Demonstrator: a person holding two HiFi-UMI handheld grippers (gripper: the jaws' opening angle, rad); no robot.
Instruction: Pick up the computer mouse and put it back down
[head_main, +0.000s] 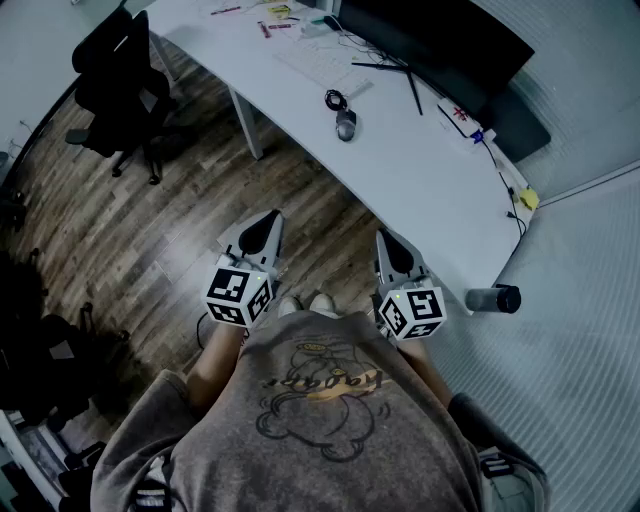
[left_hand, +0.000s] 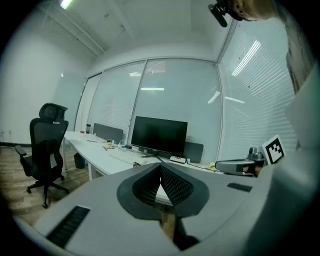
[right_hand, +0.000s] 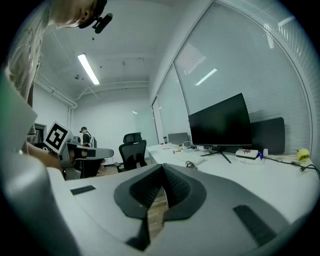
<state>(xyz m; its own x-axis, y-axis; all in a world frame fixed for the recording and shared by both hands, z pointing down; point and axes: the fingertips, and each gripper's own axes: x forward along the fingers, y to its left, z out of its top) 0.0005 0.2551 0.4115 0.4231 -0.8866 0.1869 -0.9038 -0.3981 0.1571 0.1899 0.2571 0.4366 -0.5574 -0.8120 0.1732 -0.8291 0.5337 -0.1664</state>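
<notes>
A dark computer mouse (head_main: 346, 124) lies on the white desk (head_main: 420, 170) with its coiled cable (head_main: 335, 99) just behind it; the coil (right_hand: 190, 164) also shows in the right gripper view. Both grippers hang over the wood floor, close to the person's body and well short of the desk. My left gripper (head_main: 266, 224) is shut with nothing in it, its jaw tips meeting (left_hand: 160, 165). My right gripper (head_main: 388, 240) is likewise shut and empty, tips together (right_hand: 162, 167).
A black monitor (head_main: 440, 45) and white keyboard (head_main: 322, 60) stand behind the mouse. A black office chair (head_main: 122, 75) is at the left by the desk's far end. A dark cylinder (head_main: 495, 298) sits near the desk's right end. Small clutter lies on the far desk.
</notes>
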